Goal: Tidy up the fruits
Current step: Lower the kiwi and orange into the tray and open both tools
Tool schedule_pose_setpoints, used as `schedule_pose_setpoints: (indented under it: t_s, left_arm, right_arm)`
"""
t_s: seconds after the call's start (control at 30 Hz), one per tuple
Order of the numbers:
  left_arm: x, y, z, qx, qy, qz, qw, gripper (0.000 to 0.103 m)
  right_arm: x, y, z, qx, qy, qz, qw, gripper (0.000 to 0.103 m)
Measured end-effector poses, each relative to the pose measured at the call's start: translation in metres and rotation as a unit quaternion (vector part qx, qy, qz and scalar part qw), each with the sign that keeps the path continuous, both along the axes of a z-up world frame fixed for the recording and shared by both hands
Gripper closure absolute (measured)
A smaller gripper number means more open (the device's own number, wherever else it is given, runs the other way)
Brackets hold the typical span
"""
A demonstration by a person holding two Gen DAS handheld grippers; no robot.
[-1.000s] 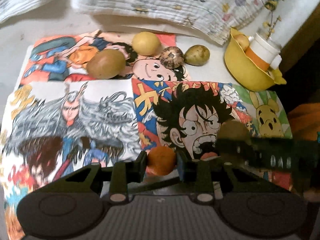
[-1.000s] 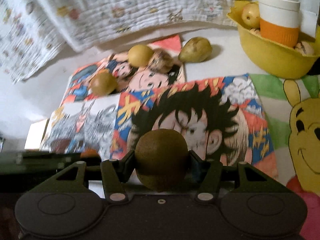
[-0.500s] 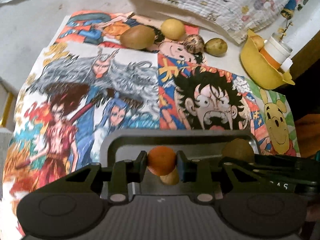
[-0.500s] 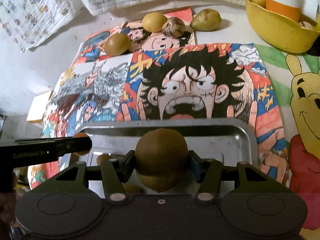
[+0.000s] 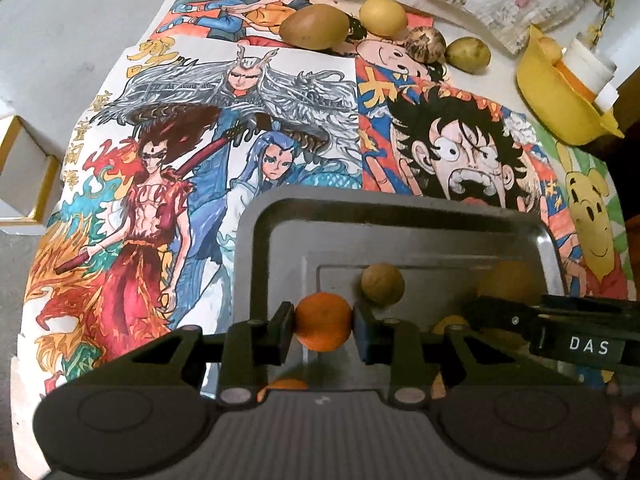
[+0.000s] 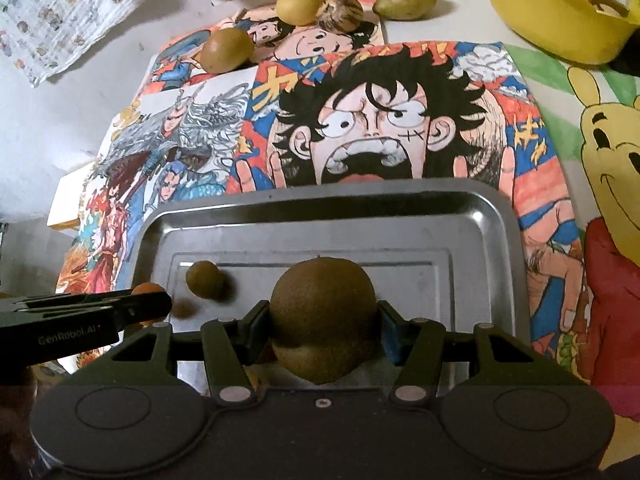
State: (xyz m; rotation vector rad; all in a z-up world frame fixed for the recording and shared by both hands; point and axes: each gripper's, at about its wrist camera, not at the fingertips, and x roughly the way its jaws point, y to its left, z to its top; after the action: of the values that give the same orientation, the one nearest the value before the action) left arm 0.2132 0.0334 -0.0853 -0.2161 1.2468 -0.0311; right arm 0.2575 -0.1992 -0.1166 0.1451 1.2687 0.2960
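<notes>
Both loads hang over the metal tray [image 6: 328,208]: the left claw [image 5: 323,322] pinches a small orange [image 5: 323,322], the right claw [image 6: 323,316] a kiwi [image 6: 323,316]. This looks like the placing step. Next, lower each and spread the jaws, clear of the small fruit [image 6: 205,279] lying there.

On my right gripper [image 5: 576,344], seen from my left wrist, white capitals on the finger side read "DAS". On my left gripper [image 6: 80,320], seen from my right wrist, faint grey lettering reads "GenRobot.AI". Yellow characters on the drawings [image 5: 140,52] ahead of me are not legible.
</notes>
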Motion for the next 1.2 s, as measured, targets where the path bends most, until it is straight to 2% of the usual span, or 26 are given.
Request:
schedule_pose_setpoints:
  t_s: [0.13, 0.3, 0.37, 0.43, 0.53, 0.67, 0.8, 0.97, 1.2]
  left_arm:
    - [0.001, -0.002, -0.001, 0.005, 0.007, -0.005, 0.9999, 0.068]
    - [0.002, -0.002, 0.001, -0.019, 0.014, -0.002, 0.9997, 0.067]
    - [0.002, -0.002, 0.002, -0.016, 0.012, -0.002, 0.9998, 0.061]
    - [0.002, 0.000, 0.004, -0.015, 0.010, 0.003, 0.9998, 0.048]
    - [0.000, 0.003, 0.008, -0.022, 0.007, 0.008, 0.9997, 0.042]
    - [-0.010, 0.006, 0.024, -0.032, -0.017, 0.010, 0.9993, 0.020]
    - [-0.023, 0.009, 0.038, -0.047, -0.035, 0.013, 0.9982, 0.011]
    - [-0.042, 0.010, 0.045, -0.035, -0.052, 0.022, 0.9978, 0.001]
    - [-0.067, 0.011, 0.047, -0.017, -0.053, 0.000, 0.9985, 0.001]
  right_arm:
    - [-0.001, 0.002, -0.004, -0.003, 0.009, -0.002, 1.000, 0.045]
    - [0.000, 0.002, -0.004, 0.002, 0.014, -0.002, 1.000, 0.044]
    - [-0.001, -0.001, -0.003, 0.013, 0.013, -0.004, 1.000, 0.044]
    - [-0.003, -0.003, 0.001, 0.017, 0.006, 0.003, 1.000, 0.042]
    - [-0.006, -0.007, 0.007, 0.030, -0.001, 0.010, 0.999, 0.034]
    - [-0.013, -0.012, 0.018, 0.031, -0.014, 0.026, 0.999, 0.024]
    - [-0.023, -0.015, 0.032, 0.040, -0.028, 0.060, 0.997, 0.011]
    - [-0.037, -0.016, 0.043, 0.042, -0.037, 0.093, 0.994, 0.006]
    - [-0.056, -0.018, 0.055, 0.029, -0.054, 0.123, 0.991, 0.004]
